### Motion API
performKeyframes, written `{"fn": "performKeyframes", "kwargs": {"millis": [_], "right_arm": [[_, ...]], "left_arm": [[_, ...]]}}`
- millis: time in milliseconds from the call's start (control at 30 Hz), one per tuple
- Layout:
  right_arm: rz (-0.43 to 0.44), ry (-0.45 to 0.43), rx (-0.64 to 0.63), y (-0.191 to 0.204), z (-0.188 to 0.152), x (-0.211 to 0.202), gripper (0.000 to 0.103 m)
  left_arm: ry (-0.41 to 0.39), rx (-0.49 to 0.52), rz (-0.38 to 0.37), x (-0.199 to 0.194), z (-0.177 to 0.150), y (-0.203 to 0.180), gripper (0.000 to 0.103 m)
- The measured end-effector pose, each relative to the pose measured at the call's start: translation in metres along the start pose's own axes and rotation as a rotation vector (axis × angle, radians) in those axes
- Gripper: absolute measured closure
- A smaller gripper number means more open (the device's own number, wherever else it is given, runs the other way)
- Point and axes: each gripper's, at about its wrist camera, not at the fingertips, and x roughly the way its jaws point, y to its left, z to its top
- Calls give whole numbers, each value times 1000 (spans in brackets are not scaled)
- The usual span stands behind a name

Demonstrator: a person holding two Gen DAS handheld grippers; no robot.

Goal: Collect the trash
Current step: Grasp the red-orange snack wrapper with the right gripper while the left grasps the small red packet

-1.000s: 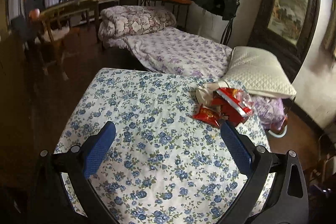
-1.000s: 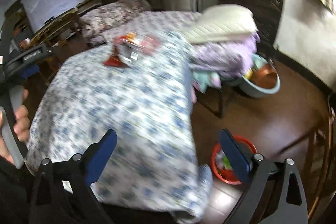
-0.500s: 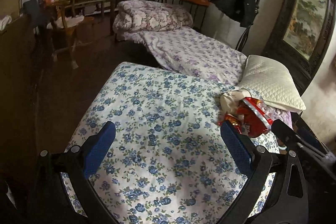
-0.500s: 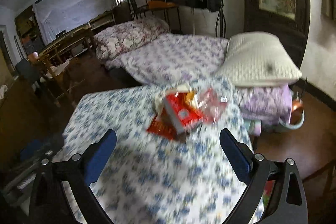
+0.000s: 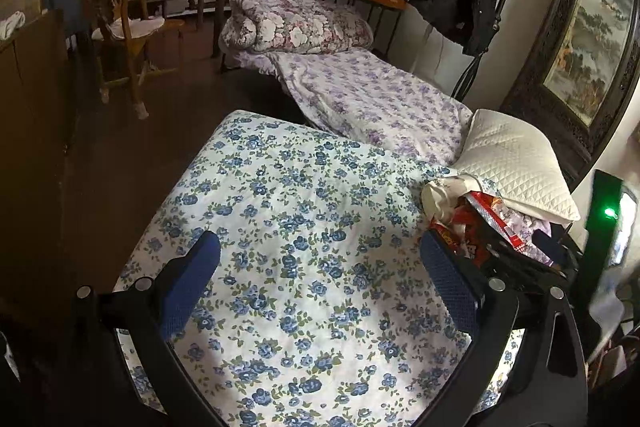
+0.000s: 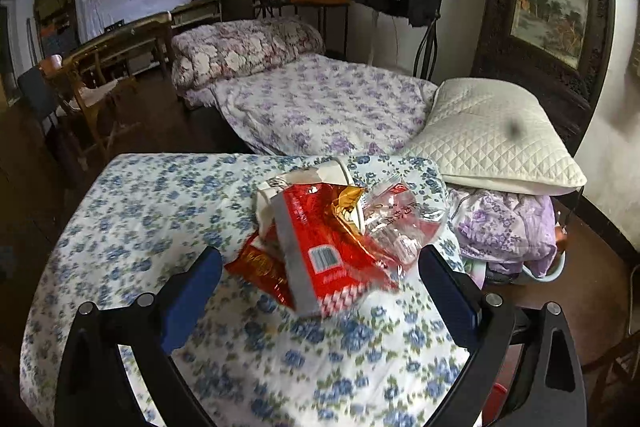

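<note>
Through my left wrist camera, I am holding my left claw [image 5: 320, 267] wide apart and gripping nothing above the blue-flowered quilt [image 5: 280, 211]; the trash pile [image 5: 472, 223] is lying at the quilt's far right edge, just beside the white pillow [image 5: 516, 167]. Through my right wrist camera, I am keeping my right claw [image 6: 320, 281] spread wide too, its fingers framing the red box [image 6: 316, 247], the small red packet [image 6: 260, 265] and the clear wrapper [image 6: 400, 219], none of them gripped.
</note>
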Motion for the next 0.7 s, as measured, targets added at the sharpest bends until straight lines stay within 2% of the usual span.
{"fn": "performKeyframes", "kwargs": {"millis": [33, 67, 100, 167, 233, 333, 433, 533, 633, 700], "right_arm": [[16, 25, 15, -3, -1, 6, 29], [45, 78, 45, -7, -3, 14, 58], [63, 110, 67, -11, -6, 18, 79], [72, 119, 86, -17, -12, 17, 90], [126, 105, 117, -22, -16, 4, 96], [194, 96, 191, -31, -30, -28, 97], [189, 78, 252, -38, -48, -59, 97], [160, 42, 250, -35, -76, -89, 97], [186, 35, 225, -33, -81, -95, 97], [193, 36, 229, -35, -80, -95, 97]], "left_arm": [[3, -6, -6, 1, 0, 1, 7], [8, -15, -15, 2, 1, 2, 7], [11, -20, -22, 3, 1, 3, 7], [17, -26, -30, 4, 1, 3, 7], [15, -23, -28, 4, 1, 2, 7], [4, 5, -14, 6, 1, -2, 7], [-1, 72, 26, 13, -3, -14, 7], [28, 143, 34, 32, -7, -31, 7], [91, 193, -22, 57, -9, -56, 7], [103, 228, -34, 70, -10, -76, 7]]}}
